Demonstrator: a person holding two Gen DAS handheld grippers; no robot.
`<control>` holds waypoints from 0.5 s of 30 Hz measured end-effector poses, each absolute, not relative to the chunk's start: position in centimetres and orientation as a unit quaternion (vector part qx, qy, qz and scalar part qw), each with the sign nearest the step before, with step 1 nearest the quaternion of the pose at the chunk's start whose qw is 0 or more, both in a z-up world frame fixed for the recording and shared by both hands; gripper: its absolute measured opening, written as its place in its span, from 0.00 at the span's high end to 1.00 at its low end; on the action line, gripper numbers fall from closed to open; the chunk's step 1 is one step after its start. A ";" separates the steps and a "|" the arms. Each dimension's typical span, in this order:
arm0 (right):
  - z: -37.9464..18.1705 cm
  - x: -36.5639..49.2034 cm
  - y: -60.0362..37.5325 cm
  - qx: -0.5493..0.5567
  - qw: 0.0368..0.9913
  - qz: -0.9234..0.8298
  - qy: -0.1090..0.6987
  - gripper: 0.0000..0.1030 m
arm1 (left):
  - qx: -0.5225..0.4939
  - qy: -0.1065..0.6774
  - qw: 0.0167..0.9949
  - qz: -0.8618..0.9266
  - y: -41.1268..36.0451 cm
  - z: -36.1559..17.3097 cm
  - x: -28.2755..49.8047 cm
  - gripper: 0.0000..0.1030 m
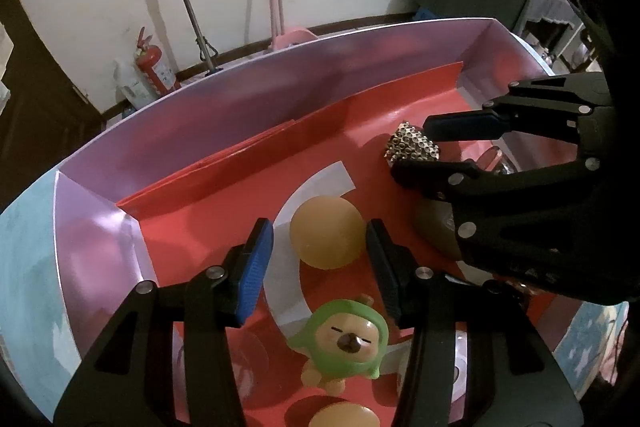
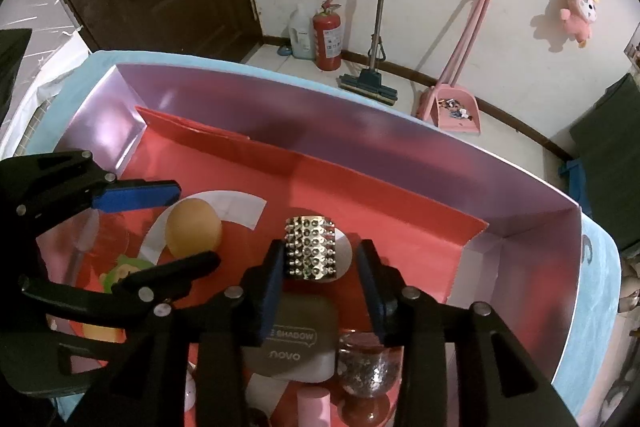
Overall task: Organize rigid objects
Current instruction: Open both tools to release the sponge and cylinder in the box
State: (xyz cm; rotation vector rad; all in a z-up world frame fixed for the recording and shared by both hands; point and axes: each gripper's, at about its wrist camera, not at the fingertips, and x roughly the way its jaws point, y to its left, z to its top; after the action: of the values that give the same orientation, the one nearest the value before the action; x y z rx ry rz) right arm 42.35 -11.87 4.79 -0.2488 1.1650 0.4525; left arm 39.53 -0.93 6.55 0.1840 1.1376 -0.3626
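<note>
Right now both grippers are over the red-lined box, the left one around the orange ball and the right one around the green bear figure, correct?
Not quite. The right gripper straddles the studded silver cylinder, as its own wrist view shows; the green bear figure lies below the left gripper.

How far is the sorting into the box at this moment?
Done, it seems: the ball, studded roller, green toy, grey case and glitter jar already lie in the box. In hand: nothing. The left gripper stands open around the ball, the right gripper open around the roller. Left: no loose items show outside the box.
</note>
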 end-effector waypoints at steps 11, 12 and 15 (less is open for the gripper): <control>6.6 41.1 -12.4 -0.107 0.814 0.209 0.531 0.51 | 0.078 0.519 0.835 -0.168 -0.6 8.8 37.3 0.54; 7.1 40.8 -12.6 -0.103 0.817 0.209 0.528 0.51 | 0.075 0.514 0.838 -0.168 -0.6 9.3 36.8 0.54; 8.4 40.0 -13.2 -0.096 0.823 0.206 0.520 0.50 | 0.069 0.501 0.846 -0.170 -0.3 10.6 35.5 0.54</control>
State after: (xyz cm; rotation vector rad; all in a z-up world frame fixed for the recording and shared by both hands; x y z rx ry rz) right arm 39.97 -13.24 8.38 -0.2035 1.1066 0.4380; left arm 35.51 -0.33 10.63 0.1451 1.0568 -0.3579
